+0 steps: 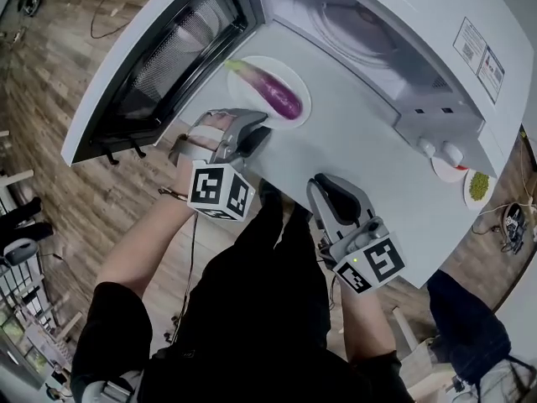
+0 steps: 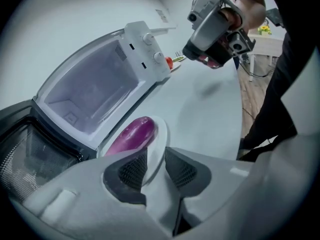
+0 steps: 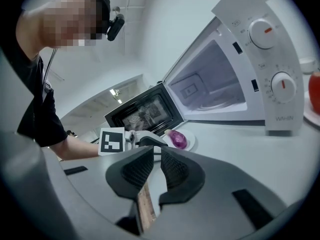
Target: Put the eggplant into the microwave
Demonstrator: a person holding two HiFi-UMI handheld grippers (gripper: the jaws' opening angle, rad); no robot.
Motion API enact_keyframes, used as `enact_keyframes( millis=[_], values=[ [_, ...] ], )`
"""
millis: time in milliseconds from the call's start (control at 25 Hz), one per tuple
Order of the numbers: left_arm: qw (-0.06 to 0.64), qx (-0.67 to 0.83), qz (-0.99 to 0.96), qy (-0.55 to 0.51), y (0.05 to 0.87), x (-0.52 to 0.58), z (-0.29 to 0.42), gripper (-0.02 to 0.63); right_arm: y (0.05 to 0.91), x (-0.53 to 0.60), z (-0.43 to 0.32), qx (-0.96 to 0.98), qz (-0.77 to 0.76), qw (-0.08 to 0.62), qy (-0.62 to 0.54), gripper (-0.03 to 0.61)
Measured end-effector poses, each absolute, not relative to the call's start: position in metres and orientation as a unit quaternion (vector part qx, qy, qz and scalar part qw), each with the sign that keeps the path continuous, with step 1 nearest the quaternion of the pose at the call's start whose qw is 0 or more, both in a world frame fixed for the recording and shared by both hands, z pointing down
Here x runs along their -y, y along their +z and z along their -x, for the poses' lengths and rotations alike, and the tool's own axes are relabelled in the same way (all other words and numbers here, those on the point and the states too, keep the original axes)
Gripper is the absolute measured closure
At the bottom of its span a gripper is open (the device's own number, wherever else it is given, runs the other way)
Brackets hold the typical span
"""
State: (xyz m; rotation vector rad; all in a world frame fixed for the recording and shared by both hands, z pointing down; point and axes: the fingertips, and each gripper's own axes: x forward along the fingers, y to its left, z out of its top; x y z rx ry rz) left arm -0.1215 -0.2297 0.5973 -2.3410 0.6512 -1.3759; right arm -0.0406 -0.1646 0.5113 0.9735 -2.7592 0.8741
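A purple eggplant (image 1: 278,93) (image 2: 132,135) (image 3: 177,138) lies on a white plate (image 1: 291,72) (image 2: 161,134) on the white table, just in front of the open microwave (image 1: 369,32) (image 2: 95,89) (image 3: 210,79). My left gripper (image 1: 256,134) (image 2: 156,161) (image 3: 142,141) is at the plate's near rim, shut on it, with the rim between its pads. My right gripper (image 1: 329,187) (image 2: 210,24) (image 3: 157,161) hovers over the table further right, away from the plate, shut with nothing in it.
The microwave door (image 1: 176,49) swings out to the left. A glass turntable (image 1: 352,23) lies in the cavity. Right of the microwave stand a small dish of green food (image 1: 478,185) and a red item (image 3: 314,91). The table's front edge runs close to my body.
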Motion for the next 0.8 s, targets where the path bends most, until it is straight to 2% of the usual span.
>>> enact_keyframes(
  millis=[560, 800],
  values=[
    [0.178, -0.224, 0.819, -0.498, 0.602, 0.240, 0.142, 0.511, 0.508, 0.172, 0.057, 0.907, -0.309, 0.041, 0.285, 0.525],
    [0.223, -0.219, 0.805, -0.505, 0.602, 0.247, 0.138, 0.511, 0.508, 0.169, 0.060, 0.908, -0.304, 0.042, 0.285, 0.525]
  ],
)
